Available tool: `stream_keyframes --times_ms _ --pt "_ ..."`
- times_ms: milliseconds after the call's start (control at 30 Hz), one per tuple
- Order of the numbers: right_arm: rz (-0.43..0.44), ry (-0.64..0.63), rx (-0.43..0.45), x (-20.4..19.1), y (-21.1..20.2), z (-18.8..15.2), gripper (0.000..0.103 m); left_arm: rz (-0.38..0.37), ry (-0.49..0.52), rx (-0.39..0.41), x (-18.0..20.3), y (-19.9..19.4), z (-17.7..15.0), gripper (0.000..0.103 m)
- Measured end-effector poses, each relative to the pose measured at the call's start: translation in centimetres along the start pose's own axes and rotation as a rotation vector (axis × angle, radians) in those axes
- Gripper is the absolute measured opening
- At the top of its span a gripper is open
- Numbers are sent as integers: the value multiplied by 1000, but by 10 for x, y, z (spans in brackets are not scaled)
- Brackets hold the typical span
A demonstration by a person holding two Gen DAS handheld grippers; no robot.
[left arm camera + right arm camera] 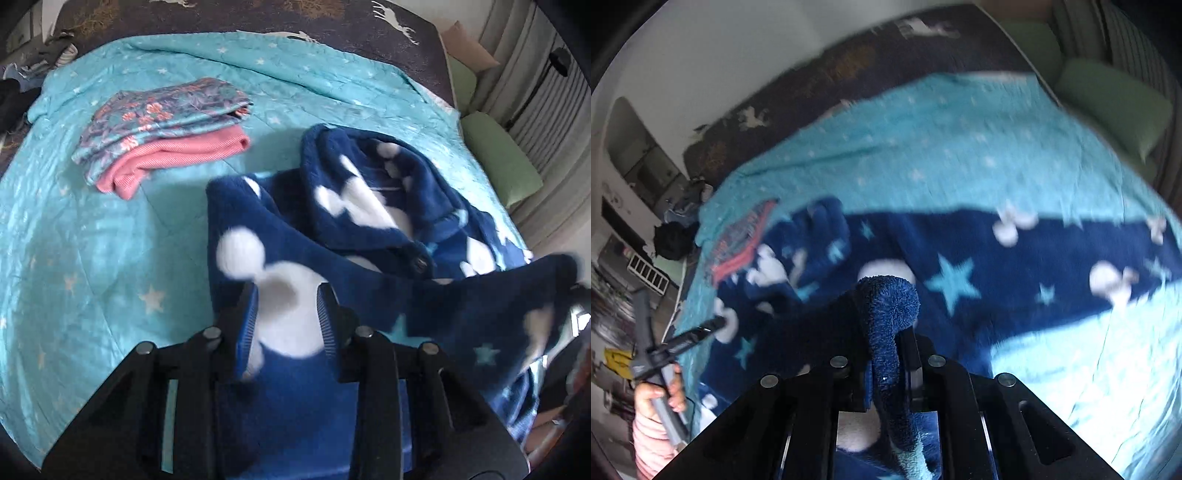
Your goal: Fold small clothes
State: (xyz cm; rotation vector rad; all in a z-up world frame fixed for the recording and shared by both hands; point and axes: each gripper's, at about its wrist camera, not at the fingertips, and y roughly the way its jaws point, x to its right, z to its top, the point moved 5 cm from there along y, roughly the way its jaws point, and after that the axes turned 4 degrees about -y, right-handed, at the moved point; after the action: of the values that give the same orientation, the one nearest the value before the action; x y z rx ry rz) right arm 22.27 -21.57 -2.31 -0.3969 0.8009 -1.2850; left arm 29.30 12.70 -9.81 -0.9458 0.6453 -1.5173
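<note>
- The left gripper has its blue-ribbed fingers set moderately apart, with the navy fleece garment running between them; a white patch of the print fills the gap, and whether the pads actually press the cloth cannot be told.
- The right gripper has its fingers drawn narrow and clamped on a rolled edge of the same navy fleece garment, a thick tuft of pile bulging out just past the tips.
- In the left wrist view, the garment spreads ahead of and to the right of the fingers: a collar or hood part lies folded over beyond the tips, with a dark button just right of them.
- In the right wrist view, the fleece stretches as a wide band across, ahead of the fingers on both sides, printed with white shapes and pale blue stars.
- Well left of the right fingers, a hand holds the other gripper's grey handle.
- The turquoise star-print quilt lies under everything, showing left of and beyond the left fingers.
- Far ahead and left of the left fingers sits a folded stack: a floral cloth on top of a pink ribbed garment, apart from the fleece.
- Farthest off, right of both pairs of fingers, green pillows lie at the bed's edge.
</note>
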Motion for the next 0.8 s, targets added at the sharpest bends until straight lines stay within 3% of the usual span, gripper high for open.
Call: stream_keyframes --times_ms 67,100,133,167,233,333,400,467,567,633,700,800 --pt "5 -43 45 -9 -10 9 11 102 32 28 -7 6 3 36" --pt "-7 -65 52 -11 -9 11 12 195 59 47 -14 11 3 36" --pt "-24 -84 38 -11 0 11 13 278 75 59 -23 17 2 37" --pt "-40 -94 8 -8 12 9 14 304 67 56 -31 22 1 37" --pt "-101 -120 -115 11 53 -5 17 267 -24 39 -52 28 -1 44" --pt "-223 -91 -246 53 92 -32 22 219 -86 50 -61 20 1 45" --pt "-170 -27 -192 59 82 -33 29 236 -61 68 -59 11 1 45" --pt "-171 19 -152 63 63 -30 38 233 -51 78 -56 0 -1 45" --pt "-221 -2 -89 58 35 -26 44 115 -55 105 -43 -23 -3 45" --pt "-205 -26 -65 50 15 -29 45 51 -22 135 -26 -43 -14 45" --pt "-126 -25 -51 38 1 -40 45 -33 13 144 -8 -55 -27 45" --pt "11 -67 -131 9 11 -68 45 -126 48 70 12 -47 -47 48"
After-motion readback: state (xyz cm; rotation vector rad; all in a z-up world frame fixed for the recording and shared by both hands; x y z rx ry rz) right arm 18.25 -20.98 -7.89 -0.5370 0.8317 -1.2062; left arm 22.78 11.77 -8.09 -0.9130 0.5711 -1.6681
